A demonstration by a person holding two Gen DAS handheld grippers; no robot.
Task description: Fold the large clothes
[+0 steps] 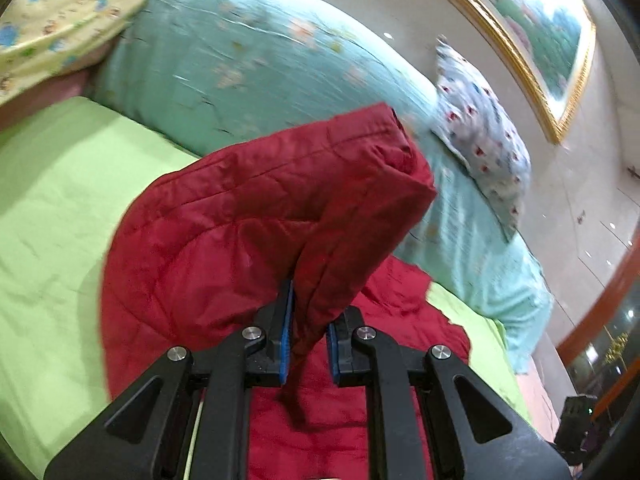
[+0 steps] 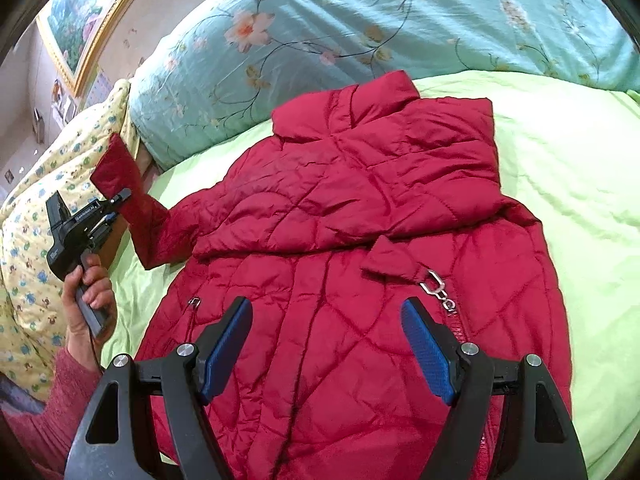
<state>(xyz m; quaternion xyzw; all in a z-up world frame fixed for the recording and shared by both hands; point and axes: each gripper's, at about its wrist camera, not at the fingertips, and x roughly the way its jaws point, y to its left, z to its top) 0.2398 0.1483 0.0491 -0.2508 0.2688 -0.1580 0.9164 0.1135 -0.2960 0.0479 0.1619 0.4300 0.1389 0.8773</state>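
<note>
At far left in the right wrist view, the person's left hand grips the handle of the left gripper, whose fingers are pinched on the cuff end of the sleeve of the quilted crimson padded jacket. The sleeve is lifted clear of the lime-green bed sheet and stretched outward, a posture that probably prepares it to be swung across the jacket body as one fold. The left wrist view confirms the grip: the blue-padded fingers stand narrow, with red fabric drawn down between them, and the raised sleeve arches upward ahead of the camera.

At centre, the jacket lies flat on the bed, collar toward the teal floral quilt, hem toward the camera. The other sleeve is already laid across the chest, so one side appears folded. A silver zipper pull shows beside a small red tab.

At lower centre to right, the right gripper hovers over the lower jacket with its blue fingers spread wide and holding nothing; whether they touch the cloth cannot be told. Its position suggests it is free to steady the body or receive the sleeve.

A yellow printed blanket borders the bed at left, and a gold-framed picture hangs on the wall.
</note>
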